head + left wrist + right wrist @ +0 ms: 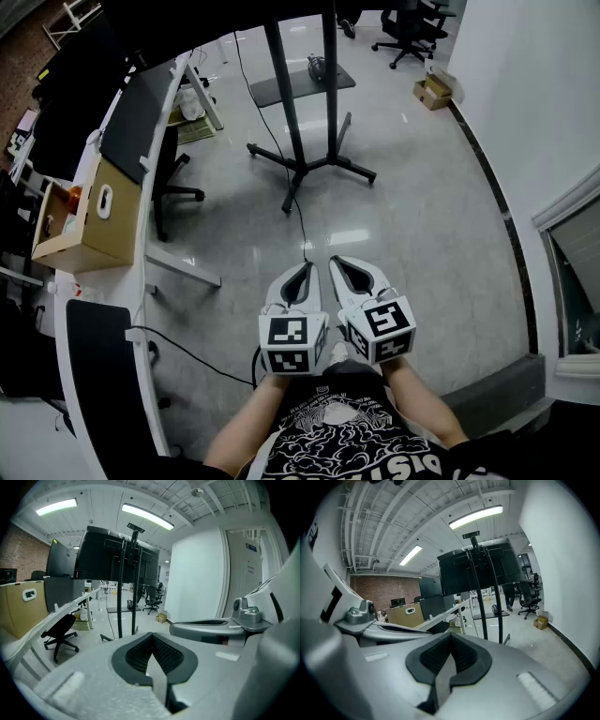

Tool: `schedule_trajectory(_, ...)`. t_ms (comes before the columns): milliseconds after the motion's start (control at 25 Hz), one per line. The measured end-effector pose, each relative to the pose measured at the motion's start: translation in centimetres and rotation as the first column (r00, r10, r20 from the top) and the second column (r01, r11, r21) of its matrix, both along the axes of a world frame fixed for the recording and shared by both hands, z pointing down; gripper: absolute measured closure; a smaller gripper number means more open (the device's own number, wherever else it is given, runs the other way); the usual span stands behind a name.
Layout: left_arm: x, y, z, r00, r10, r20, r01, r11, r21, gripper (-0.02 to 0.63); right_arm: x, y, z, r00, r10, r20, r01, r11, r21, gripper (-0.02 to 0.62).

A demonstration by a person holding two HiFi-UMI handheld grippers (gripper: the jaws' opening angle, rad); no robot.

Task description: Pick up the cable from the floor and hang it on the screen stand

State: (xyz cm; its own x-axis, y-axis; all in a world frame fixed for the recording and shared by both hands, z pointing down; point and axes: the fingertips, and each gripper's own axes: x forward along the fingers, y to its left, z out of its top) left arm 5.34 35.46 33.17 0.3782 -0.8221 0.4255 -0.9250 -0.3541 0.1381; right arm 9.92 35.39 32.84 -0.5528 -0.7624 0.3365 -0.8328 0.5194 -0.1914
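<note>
Currently the left claw and right claw sit closed and empty, side by side. The cable lies on the floor at their 12 o'clock, running up toward the screen stand

Cannot trace the cable past the tip of the left gripper in the head view. Cut off at that view's top edge: the screen stand.

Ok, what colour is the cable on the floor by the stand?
Black; the cable shows best in the head view, against the pale floor.
</note>
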Motion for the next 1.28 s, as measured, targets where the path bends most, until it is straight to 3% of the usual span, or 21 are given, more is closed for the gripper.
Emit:
schedule_trajectory(320, 0.0, -0.3, 1.1, 1.0, -0.021, 0.0, 0.021, 1.0, -0.021, 0.612, 0.3, -0.6, 0.8, 1.0, -0.01, 0.001, 0.01, 1.0, -0.007, 0.591)
schedule_trajectory(600, -2.1, -1.9, 4.0, 0.997, -0.068, -0.019, 0.067, 0.996, -0.057, 0.611, -1.0, -1.2, 5.7, 0.998, -0.059, -0.019, 0.058, 0.995, -0.076, 0.591)
schedule_trajectory(1280, -7.3, -14.9, 19.4, 0.996, -0.068, -0.06, 0.051, 0.968, -0.244, 0.609, -7.8, -13.4, 22.8, 0.986, -0.136, -0.099, 0.103, 0.952, -0.287, 0.591)
